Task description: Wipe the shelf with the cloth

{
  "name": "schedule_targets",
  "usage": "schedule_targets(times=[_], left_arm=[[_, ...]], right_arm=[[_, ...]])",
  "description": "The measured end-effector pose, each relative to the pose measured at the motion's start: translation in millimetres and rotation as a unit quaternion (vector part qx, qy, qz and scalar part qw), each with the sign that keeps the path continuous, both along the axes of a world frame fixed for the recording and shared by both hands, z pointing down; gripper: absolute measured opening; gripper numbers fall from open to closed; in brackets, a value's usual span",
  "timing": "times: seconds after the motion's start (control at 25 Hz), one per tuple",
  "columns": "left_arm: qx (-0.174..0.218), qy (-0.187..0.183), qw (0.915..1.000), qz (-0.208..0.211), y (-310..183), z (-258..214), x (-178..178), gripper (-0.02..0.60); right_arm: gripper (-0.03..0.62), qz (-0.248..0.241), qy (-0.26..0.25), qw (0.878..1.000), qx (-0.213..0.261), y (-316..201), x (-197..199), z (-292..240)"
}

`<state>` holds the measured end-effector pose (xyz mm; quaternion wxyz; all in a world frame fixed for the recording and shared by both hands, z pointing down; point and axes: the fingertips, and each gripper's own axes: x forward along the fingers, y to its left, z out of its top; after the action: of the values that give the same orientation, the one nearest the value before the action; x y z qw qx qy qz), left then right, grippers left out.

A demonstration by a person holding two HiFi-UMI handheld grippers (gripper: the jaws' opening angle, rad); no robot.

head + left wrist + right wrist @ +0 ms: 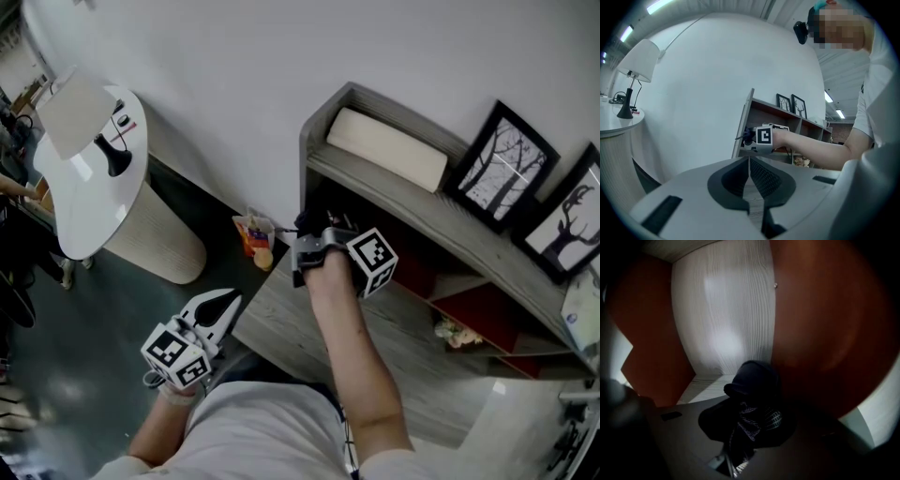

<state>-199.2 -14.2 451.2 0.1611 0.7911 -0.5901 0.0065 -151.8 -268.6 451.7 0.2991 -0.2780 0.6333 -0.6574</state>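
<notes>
The grey wooden shelf unit [412,202] stands against the white wall. My right gripper [309,234] reaches into its upper left compartment, shut on a dark cloth [752,383]. The right gripper view shows the cloth bunched ahead of the right gripper [745,416], close to the compartment's grey wood back panel [724,319] and red-brown side wall [825,324]. The left gripper [228,300] hangs low at the left, away from the shelf, shut with nothing in it. In the left gripper view, the left gripper [749,160] points toward the shelf [783,117], and the cloth [748,136] shows there.
A cream roll [386,147] and two framed pictures [504,157] sit on the shelf top. A small pale object [457,332] lies in a lower compartment. A white round table [89,183] with a lamp stands at left; a snack bag [254,236] lies on the floor by the shelf.
</notes>
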Motion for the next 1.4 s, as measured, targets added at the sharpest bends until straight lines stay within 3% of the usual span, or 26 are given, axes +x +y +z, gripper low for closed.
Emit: schedule_targets(times=[0.24, 0.44, 0.6, 0.76, 0.88, 1.12, 1.4], left_arm=[[-0.001, -0.001, 1.0, -0.001, 1, 1, 5, 0.017], [0.0, -0.003, 1.0, 0.002, 0, 1, 10, 0.017], [0.002, -0.003, 1.0, 0.005, -3, -1, 14, 0.017], [0.0, -0.004, 0.9999, 0.015, -5, 0, 20, 0.017], [-0.002, -0.005, 0.9998, 0.02, -7, 0, 22, 0.017], [-0.004, -0.003, 0.9996, 0.027, -10, 2, 22, 0.017], [-0.003, 0.002, 0.9995, 0.032, -14, 4, 19, 0.017]], right_arm=[[0.088, -0.022, 0.016, 1.0, 0.001, 23, -2, 5], [0.089, -0.044, 0.113, 0.99, 0.072, 32, 3, -6], [0.1, -0.034, 0.239, 0.959, 0.151, 25, 16, -20], [0.207, -0.053, 0.35, 0.91, 0.215, 22, 17, -23], [0.247, -0.073, 0.442, 0.852, 0.271, 21, 15, -20], [0.253, -0.099, 0.603, 0.693, 0.384, 17, 10, -29], [0.227, -0.181, 0.73, 0.499, 0.431, -3, -3, 11]])
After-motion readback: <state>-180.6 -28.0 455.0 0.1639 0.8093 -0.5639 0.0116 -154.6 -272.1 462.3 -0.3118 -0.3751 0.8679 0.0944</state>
